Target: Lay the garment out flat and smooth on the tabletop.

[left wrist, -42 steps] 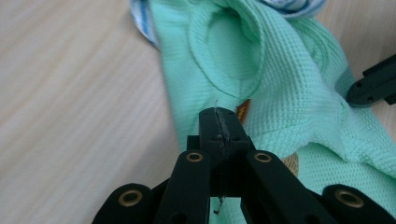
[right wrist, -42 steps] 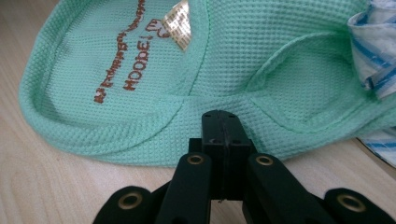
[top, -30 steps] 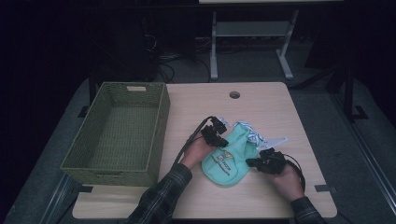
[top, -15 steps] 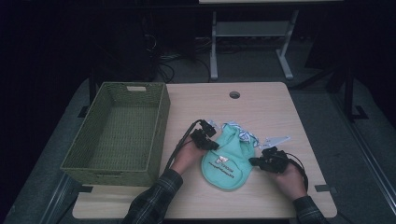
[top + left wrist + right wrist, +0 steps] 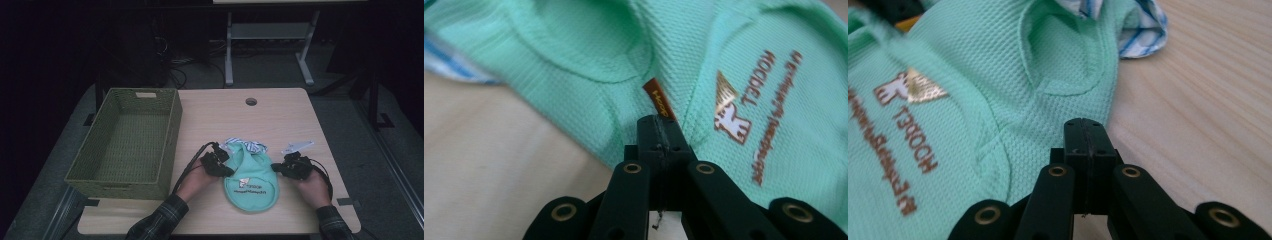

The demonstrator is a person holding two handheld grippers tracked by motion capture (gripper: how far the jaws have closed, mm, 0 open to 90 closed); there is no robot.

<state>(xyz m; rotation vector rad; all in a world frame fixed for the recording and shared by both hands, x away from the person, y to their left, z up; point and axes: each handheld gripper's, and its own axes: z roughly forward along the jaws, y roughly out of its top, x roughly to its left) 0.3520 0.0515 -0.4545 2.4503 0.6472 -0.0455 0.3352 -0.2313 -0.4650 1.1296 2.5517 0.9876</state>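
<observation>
A small mint-green garment (image 5: 250, 186) with a printed logo and a blue-striped collar (image 5: 245, 146) lies flat on the wooden table (image 5: 280, 117). My left gripper (image 5: 229, 172) is shut, with its tips at the garment's left edge. In the left gripper view the closed jaws (image 5: 659, 124) rest beside a brown label (image 5: 658, 97) on the green fabric (image 5: 574, 45). My right gripper (image 5: 275, 167) is shut at the garment's right edge. Its tips (image 5: 1085, 125) sit at the hem of the green fabric (image 5: 973, 60). I cannot tell whether either pinches cloth.
An empty green woven basket (image 5: 172, 130) stands at the table's left side, close to my left hand. A round cable hole (image 5: 251, 101) sits near the far edge. A desk frame and cables stand on the dark floor behind the table.
My left gripper has slid toward me along the garment's left edge. The garment, crumpled and tilted before, now lies flat and spread. My right gripper has hardly moved.
</observation>
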